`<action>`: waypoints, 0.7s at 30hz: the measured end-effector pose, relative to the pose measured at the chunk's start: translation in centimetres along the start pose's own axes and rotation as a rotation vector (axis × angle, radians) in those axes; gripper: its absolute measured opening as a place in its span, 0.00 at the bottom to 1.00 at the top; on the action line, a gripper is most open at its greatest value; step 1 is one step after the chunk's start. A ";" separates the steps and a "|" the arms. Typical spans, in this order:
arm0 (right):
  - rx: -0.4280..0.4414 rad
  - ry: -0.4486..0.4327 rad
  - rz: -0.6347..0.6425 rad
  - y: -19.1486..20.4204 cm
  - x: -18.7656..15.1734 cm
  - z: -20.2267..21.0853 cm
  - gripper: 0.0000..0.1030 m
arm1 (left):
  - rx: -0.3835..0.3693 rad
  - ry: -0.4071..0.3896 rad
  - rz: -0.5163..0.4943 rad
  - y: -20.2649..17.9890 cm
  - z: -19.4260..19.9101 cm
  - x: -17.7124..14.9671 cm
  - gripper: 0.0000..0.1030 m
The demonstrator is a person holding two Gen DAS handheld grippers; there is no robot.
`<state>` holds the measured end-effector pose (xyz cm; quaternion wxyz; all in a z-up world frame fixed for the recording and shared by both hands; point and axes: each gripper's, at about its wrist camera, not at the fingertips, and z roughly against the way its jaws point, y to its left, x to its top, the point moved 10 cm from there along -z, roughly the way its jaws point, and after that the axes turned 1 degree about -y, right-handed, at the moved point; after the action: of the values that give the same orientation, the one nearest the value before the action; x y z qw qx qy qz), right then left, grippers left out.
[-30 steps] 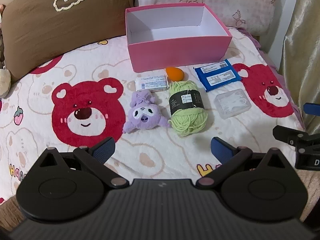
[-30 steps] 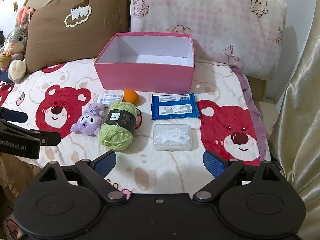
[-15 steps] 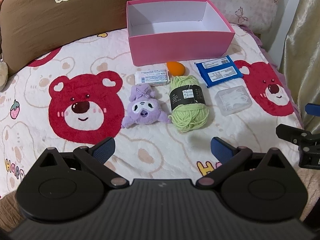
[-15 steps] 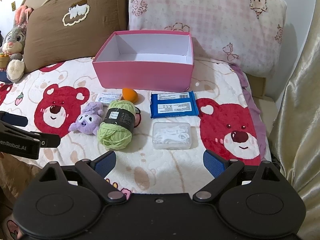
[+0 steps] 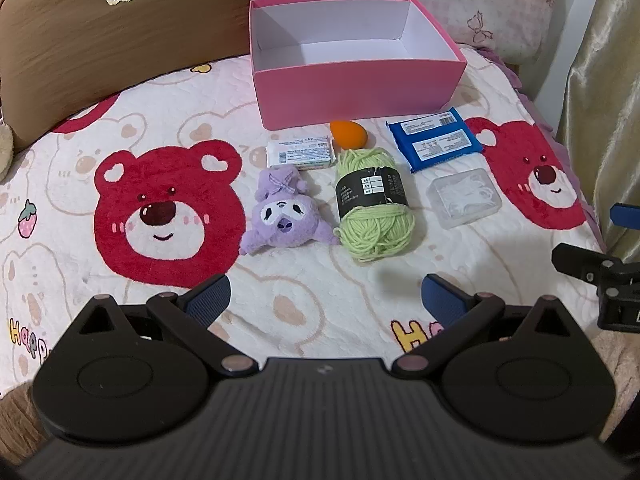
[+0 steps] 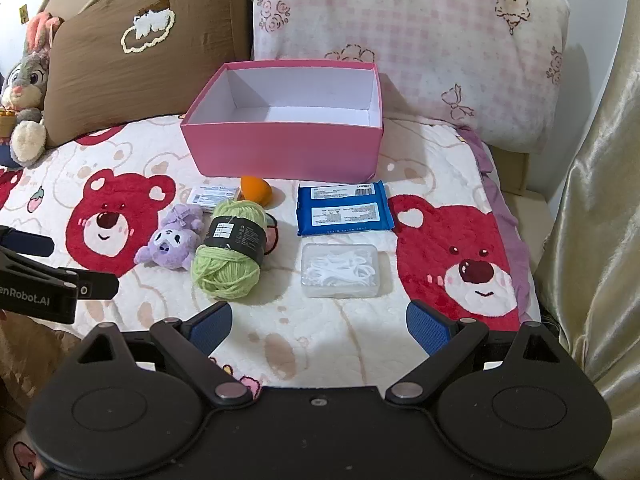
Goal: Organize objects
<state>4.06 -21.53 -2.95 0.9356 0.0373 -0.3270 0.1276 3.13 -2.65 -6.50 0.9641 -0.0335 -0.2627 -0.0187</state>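
**Both grippers hover empty-jawed before a row of bedside clutter**

Above a bear-print blanket (image 5: 160,92), the left gripper (image 5: 326,295) and right gripper (image 6: 319,322) hang with jaws spread wide, blue pads well apart, holding and touching nothing. An open pink box (image 5: 356,92), white inside with nothing in it, stands against the pillows, its long side facing the cameras. Just in front of the box lie a white packet (image 5: 301,153), an orange egg-shaped sponge (image 5: 349,134) and a blue packet (image 5: 438,145), the last set at a slight slant. Nearer than the box's front wall, a green yarn skein (image 5: 373,204) lies with its long axis running away from the cameras, black label band across its middle. A purple plush toy (image 5: 285,214) lies face up just left of the skein; a clear plastic case (image 6: 340,270) rests flat to the skein's right.
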 end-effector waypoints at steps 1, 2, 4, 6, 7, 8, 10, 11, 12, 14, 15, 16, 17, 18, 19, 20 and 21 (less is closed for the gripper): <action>-0.001 0.001 0.001 0.0 0.0 0.0 0.93 | 0.000 0.003 0.000 0.0 -0.1 0.0 1.00; -0.001 0.003 0.001 -0.1 -0.1 -0.1 0.93 | 0.000 0.006 0.000 0.0 -0.2 -0.1 1.00; -0.005 0.009 -0.002 -0.2 -0.2 -0.2 0.93 | -0.002 0.010 0.000 -0.1 -0.3 -0.2 1.00; -0.007 0.012 -0.004 -0.2 -0.2 -0.4 0.93 | -0.004 0.013 0.000 -0.1 -0.4 -0.2 1.00; -0.006 0.013 -0.004 -0.3 -0.2 -0.4 0.93 | -0.006 0.014 0.000 0.0 -0.4 -0.3 1.00; -0.006 0.013 -0.005 -0.3 -0.2 -0.4 0.93 | -0.005 0.013 0.001 0.0 -0.4 -0.2 1.00; -0.005 0.014 -0.007 -0.3 -0.2 -0.4 0.93 | -0.004 0.011 0.001 -0.1 -0.4 -0.2 1.00; -0.006 0.015 -0.007 -0.3 -0.2 -0.4 0.93 | -0.004 0.008 0.002 0.0 -0.4 -0.2 1.00; -0.006 0.016 -0.010 -0.2 -0.2 -0.4 0.93 | -0.003 0.006 0.002 0.0 -0.4 -0.2 1.00; -0.006 0.018 -0.007 -0.1 -0.3 -0.4 0.93 | -0.005 0.005 0.003 0.0 -0.3 -0.2 1.00; -0.007 0.019 -0.006 0.0 -0.3 -0.4 0.93 | -0.006 0.005 0.004 -0.1 -0.3 -0.2 1.00; -0.008 0.018 -0.006 0.0 -0.3 -0.4 0.93 | -0.006 0.006 0.004 -0.1 -0.3 -0.2 1.00; -0.007 0.019 -0.006 0.0 -0.3 -0.4 0.93 | -0.005 0.006 0.003 -0.1 -0.3 -0.2 1.00; -0.006 0.018 -0.006 0.0 -0.3 -0.4 0.93 | -0.005 0.006 0.003 0.0 -0.3 -0.2 1.00; -0.006 0.018 -0.005 0.0 -0.3 -0.4 0.93 | -0.005 0.006 0.003 0.0 -0.3 -0.2 1.00; -0.006 0.018 -0.004 0.1 -0.3 -0.4 0.93 | -0.005 0.006 0.004 0.0 -0.3 -0.2 1.00; -0.006 0.019 -0.004 0.1 -0.3 -0.4 0.93 | -0.005 0.006 0.005 0.0 -0.3 -0.2 1.00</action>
<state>4.07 -21.45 -3.49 0.9390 0.0338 -0.3186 0.1252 3.07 -2.68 -6.87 0.9649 -0.0364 -0.2596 -0.0173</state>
